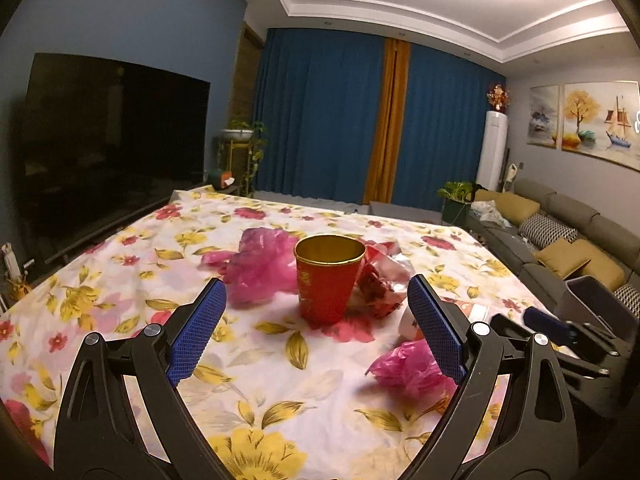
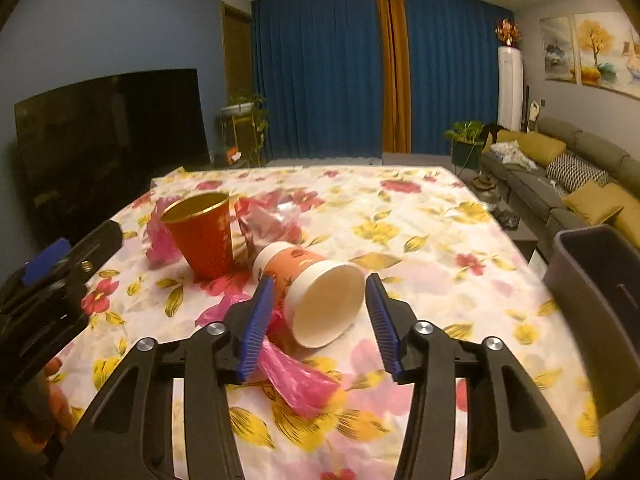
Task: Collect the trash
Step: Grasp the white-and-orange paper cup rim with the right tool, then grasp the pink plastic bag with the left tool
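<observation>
- So far, as a judgement, little of the collecting looks done: every piece of rubbish in view lies on the flowered tablecloth (image 2: 420,216), and the grey bin (image 2: 592,280), well off to the right of the right gripper, shows nothing inside from this angle.
- Right gripper (image 2: 320,308): its blue ribbed pads stand on either side of a tipped paper cup (image 2: 316,292), which lies on its side with the white mouth facing the camera. The left pad looks close to the wall, the right one sits just clear of the rim, so I read no grip yet.
- Left gripper (image 1: 316,320): jaws spread wide and empty, with the upright red cup (image 1: 328,276) straight ahead between the tips but beyond them.
- Left to do, by my reckoning: both cups, the crumpled pink plastic bag (image 1: 260,264) behind and left of the red cup, the shiny crinkled wrapper (image 1: 380,280) to its right, and a smaller pink film scrap (image 2: 296,380) just under the right gripper's left finger.
- Materials: the cups are stiff tapered paper, the red one gold-lined with a rolled rim; the pink film is thin, limp and creased; the cloth is soft and slightly rumpled.
</observation>
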A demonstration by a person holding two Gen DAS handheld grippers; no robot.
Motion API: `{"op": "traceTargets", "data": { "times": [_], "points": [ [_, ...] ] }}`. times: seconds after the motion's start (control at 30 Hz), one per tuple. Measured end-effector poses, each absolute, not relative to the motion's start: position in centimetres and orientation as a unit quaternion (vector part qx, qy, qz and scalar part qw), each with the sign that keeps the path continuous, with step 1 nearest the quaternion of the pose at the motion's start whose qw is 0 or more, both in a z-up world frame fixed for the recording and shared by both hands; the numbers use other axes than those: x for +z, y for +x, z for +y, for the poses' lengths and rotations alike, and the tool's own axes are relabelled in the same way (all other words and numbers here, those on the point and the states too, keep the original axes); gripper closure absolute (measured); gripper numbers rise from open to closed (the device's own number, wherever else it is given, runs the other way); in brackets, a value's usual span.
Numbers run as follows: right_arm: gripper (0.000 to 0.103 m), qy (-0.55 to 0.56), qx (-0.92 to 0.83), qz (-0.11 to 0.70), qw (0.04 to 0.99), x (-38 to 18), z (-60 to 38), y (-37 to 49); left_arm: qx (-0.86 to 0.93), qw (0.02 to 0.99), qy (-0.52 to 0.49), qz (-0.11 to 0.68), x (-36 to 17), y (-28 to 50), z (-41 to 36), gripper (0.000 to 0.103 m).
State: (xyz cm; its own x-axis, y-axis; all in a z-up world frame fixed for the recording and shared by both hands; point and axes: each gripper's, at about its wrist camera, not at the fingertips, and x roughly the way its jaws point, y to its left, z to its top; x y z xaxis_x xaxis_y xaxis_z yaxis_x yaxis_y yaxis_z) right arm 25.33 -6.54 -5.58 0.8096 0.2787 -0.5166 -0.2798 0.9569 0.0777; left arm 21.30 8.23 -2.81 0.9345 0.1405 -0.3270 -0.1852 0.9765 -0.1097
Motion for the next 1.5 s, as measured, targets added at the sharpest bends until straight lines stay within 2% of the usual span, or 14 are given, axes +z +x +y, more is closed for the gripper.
{"op": "traceTargets", "data": {
  "times": [0.17,0.27,0.33,0.43,0.67,0.93,1.03,1.1,1.13,1.23,1.37,1.5],
  "points": [
    [0.064,0.001,0.148,0.289,0.946,-6.6,-6.0,26.8,0.095,0.981,-0.064,0.155,-2.7,21.1,8.3,0.013],
    [0.071,0.018,0.165,0.307,0.937,-7.0,-5.9,27.9,0.098,0.981,-0.064,0.153,-2.8,21.1,8.4,0.013],
    [0.086,0.024,0.179,0.313,0.933,-7.1,-5.8,28.2,0.095,0.981,-0.065,0.155,-3.0,21.2,8.4,0.013],
    [0.097,0.031,0.194,0.31,0.93,-7.0,-6.0,28.1,0.09,0.981,-0.062,0.158,-3.2,21.3,8.2,0.013],
    [0.099,0.053,0.176,0.267,0.946,-5.3,-8.7,26.8,0.047,0.985,-0.044,0.161,-3.6,21.7,6.4,0.013],
    [0.099,0.056,0.149,0.206,0.965,-2.9,-11.0,25.0,-0.035,0.974,-0.023,0.225,-4.7,24.6,3.4,0.013],
    [0.099,0.057,0.151,0.198,0.967,-2.5,-11.3,24.8,-0.05,0.966,-0.013,0.255,-5.3,25.7,2.8,0.024],
    [0.099,0.056,0.153,0.197,0.967,-2.4,-11.3,24.7,-0.06,0.959,-0.011,0.277,-5.8,26.4,2.6,0.038],
    [0.099,0.056,0.154,0.197,0.966,-2.4,-11.4,24.7,-0.063,0.956,-0.01,0.286,-6.0,26.7,2.5,0.041],
    [0.099,0.054,0.153,0.195,0.967,-2.4,-11.5,24.5,-0.076,0.947,-0.009,0.312,-6.6,27.6,2.3,0.058],
    [0.099,0.053,0.15,0.195,0.968,-2.4,-11.5,24.6,-0.096,0.943,-0.003,0.318,-6.9,27.7,1.8,0.08],
    [0.099,0.052,0.149,0.199,0.967,-2.4,-11.6,24.5,-0.104,0.945,0.001,0.31,-6.7,27.4,1.5,0.097]
  ]
}}
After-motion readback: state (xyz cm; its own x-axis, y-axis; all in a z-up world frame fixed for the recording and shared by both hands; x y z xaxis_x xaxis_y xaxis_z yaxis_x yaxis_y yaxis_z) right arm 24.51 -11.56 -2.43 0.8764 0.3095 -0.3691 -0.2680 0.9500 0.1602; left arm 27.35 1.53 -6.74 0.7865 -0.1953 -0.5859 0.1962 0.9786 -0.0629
